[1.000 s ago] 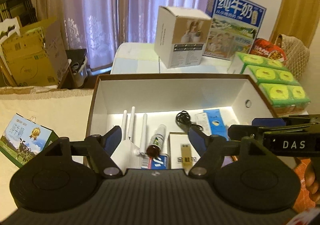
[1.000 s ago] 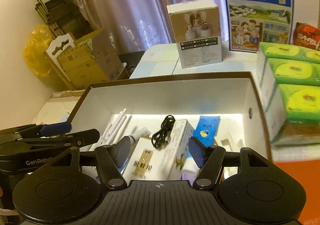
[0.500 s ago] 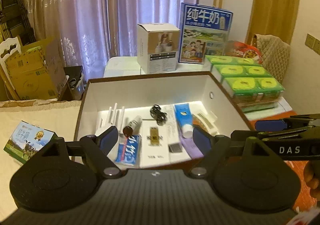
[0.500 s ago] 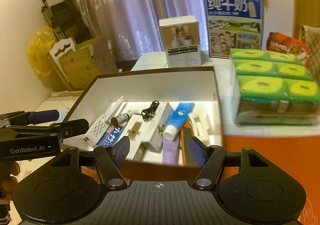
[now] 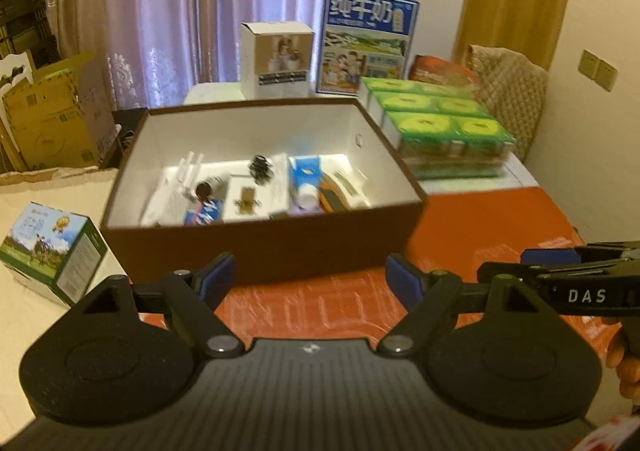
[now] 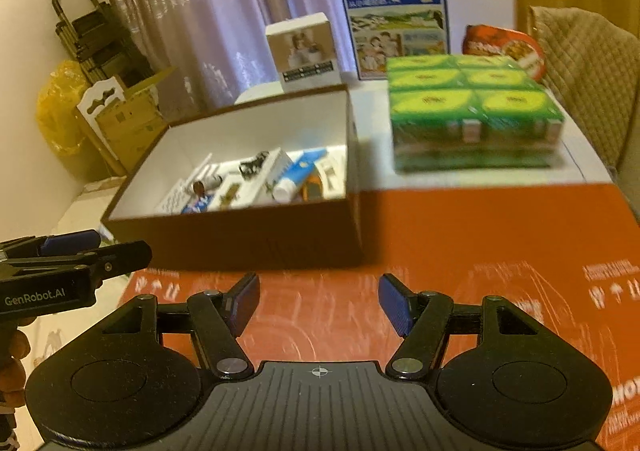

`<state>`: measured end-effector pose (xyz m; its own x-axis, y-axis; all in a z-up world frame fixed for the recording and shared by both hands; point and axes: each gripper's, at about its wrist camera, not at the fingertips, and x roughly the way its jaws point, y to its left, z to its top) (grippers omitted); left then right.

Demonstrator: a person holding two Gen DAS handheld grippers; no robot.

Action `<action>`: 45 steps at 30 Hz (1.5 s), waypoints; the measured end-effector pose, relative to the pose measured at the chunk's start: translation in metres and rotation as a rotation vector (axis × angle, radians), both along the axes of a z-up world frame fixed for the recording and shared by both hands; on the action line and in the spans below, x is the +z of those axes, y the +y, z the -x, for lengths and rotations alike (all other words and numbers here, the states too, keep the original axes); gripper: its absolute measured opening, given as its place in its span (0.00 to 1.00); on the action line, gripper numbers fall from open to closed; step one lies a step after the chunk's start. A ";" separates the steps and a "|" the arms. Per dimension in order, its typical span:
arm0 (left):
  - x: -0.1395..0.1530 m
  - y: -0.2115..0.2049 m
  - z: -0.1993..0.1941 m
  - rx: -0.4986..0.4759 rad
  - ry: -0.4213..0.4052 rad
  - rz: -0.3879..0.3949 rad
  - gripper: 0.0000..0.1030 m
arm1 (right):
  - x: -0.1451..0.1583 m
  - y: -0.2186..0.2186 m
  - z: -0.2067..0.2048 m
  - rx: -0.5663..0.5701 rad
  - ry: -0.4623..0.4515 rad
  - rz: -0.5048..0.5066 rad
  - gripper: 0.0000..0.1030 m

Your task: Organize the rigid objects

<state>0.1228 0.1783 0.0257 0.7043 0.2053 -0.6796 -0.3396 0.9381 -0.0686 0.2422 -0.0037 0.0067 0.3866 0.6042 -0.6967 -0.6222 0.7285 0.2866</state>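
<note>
A bench [image 5: 500, 219] covered with an orange printed sheet carries an open brown box [image 5: 264, 243] with white inner walls, seen from both wrist views. To the box's right stands a shrink-wrapped block of green cartons [image 6: 472, 111]; behind it rise a tall blue milk carton case [image 5: 366, 41] and a smaller white-and-brown carton [image 5: 276, 59]. A small green-and-blue box [image 5: 52, 251] sits on the pale surface at the box's left. Inside the brown box lie the sorted items, packed side by side on its floor: a white router with antennas [image 5: 176, 187], a flat white packet [image 5: 250, 199], a blue-and-white tube [image 5: 306, 181], a blue-and-red pack [image 5: 204, 213], a small dark-capped bottle [image 5: 206, 189] and a coiled black cable [image 5: 260, 167]. The left hand-held gripper [image 5: 310, 279] hangs in front of the box, jaws spread wide after just opening, nothing between them. The right hand-held gripper [image 6: 318, 301] hangs beside it over the orange sheet, jaws parted and empty.
</note>
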 end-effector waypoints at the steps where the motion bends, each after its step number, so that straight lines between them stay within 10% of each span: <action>1: 0.000 -0.006 0.004 -0.004 0.001 0.002 0.77 | 0.000 -0.006 0.005 -0.002 0.002 0.001 0.61; 45: -0.020 -0.168 0.108 -0.133 0.067 0.033 0.76 | -0.008 -0.170 0.139 -0.108 0.063 0.020 0.61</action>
<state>0.0150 0.0105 0.0060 0.6766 0.0896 -0.7309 -0.2173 0.9727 -0.0819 0.1031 -0.1741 -0.0014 0.4037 0.5468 -0.7335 -0.5208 0.7965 0.3071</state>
